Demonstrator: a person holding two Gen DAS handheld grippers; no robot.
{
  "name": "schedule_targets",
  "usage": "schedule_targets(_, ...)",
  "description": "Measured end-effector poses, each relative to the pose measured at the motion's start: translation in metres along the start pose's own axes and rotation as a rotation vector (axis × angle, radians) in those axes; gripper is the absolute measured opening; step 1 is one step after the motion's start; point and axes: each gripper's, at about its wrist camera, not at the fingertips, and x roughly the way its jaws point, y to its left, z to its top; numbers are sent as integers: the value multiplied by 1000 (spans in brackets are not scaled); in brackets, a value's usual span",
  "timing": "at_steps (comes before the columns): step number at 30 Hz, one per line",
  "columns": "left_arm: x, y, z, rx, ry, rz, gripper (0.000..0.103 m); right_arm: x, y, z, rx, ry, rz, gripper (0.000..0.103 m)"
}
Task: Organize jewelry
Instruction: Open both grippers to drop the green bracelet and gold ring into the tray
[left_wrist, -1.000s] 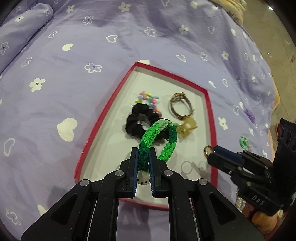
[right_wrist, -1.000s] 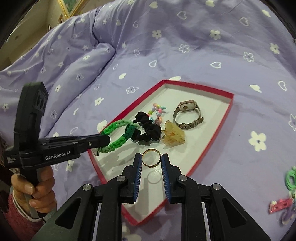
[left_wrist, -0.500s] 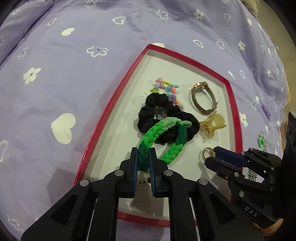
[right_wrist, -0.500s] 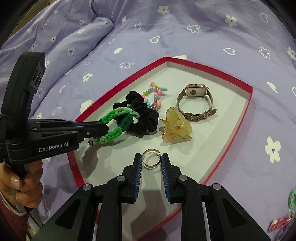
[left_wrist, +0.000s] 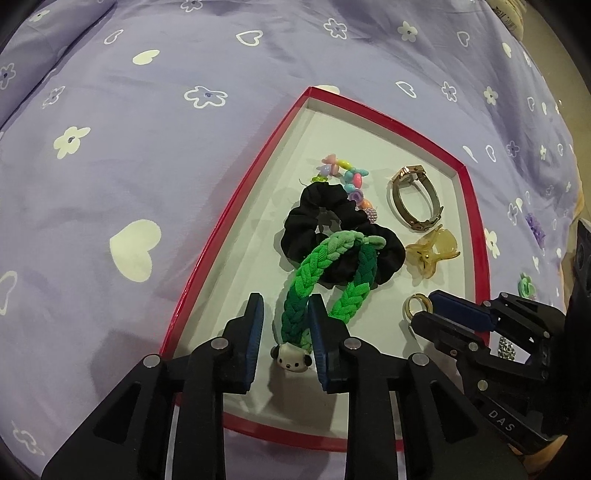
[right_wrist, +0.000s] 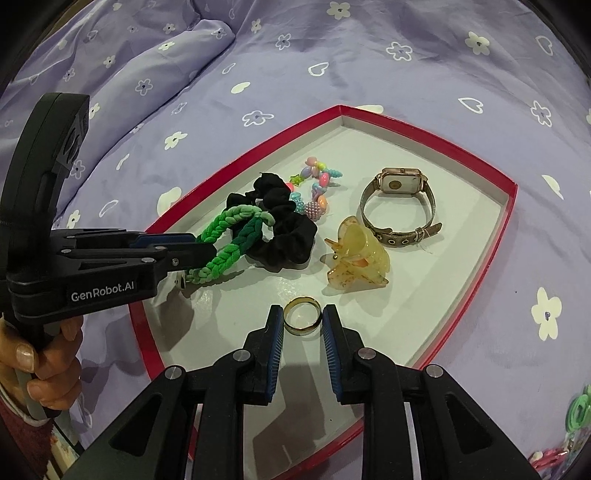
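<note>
A red-rimmed tray (left_wrist: 236, 206) (right_wrist: 495, 236) lies on the purple bedspread. My left gripper (left_wrist: 286, 325) is open; the green braided hair tie (left_wrist: 325, 273) (right_wrist: 229, 240) with a small dog charm lies in the tray between its fingers, draped over a black scrunchie (left_wrist: 317, 218) (right_wrist: 284, 240). My right gripper (right_wrist: 303, 321) is open around a gold ring (right_wrist: 302, 319) (left_wrist: 417, 306) lying on the tray floor. Also in the tray are a bead bracelet (left_wrist: 347, 177) (right_wrist: 317, 184), a watch (left_wrist: 413, 199) (right_wrist: 399, 206) and an amber claw clip (left_wrist: 432, 251) (right_wrist: 358, 254).
More small items lie on the bedspread right of the tray: a green piece (left_wrist: 528, 290) (right_wrist: 578, 410), a purple flower piece (left_wrist: 535, 229), a sparkly piece (left_wrist: 506, 349). A hand (right_wrist: 40, 365) holds the left gripper. A pillow (right_wrist: 155, 62) lies at the back left.
Both grippers moved down into the tray. The left gripper opened and let go of the green hair tie. The right gripper widened and the ring now rests on the tray floor.
</note>
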Motion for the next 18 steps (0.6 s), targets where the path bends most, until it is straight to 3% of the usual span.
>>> schedule_targets(5,-11,-2,-2,-3,-28,-2,34,-5,-1,-3,21,-17,21,31)
schedule_targets(18,-43,-24,-12,14,-83,-39,34,-80,-26,-35,148,-183,39,31)
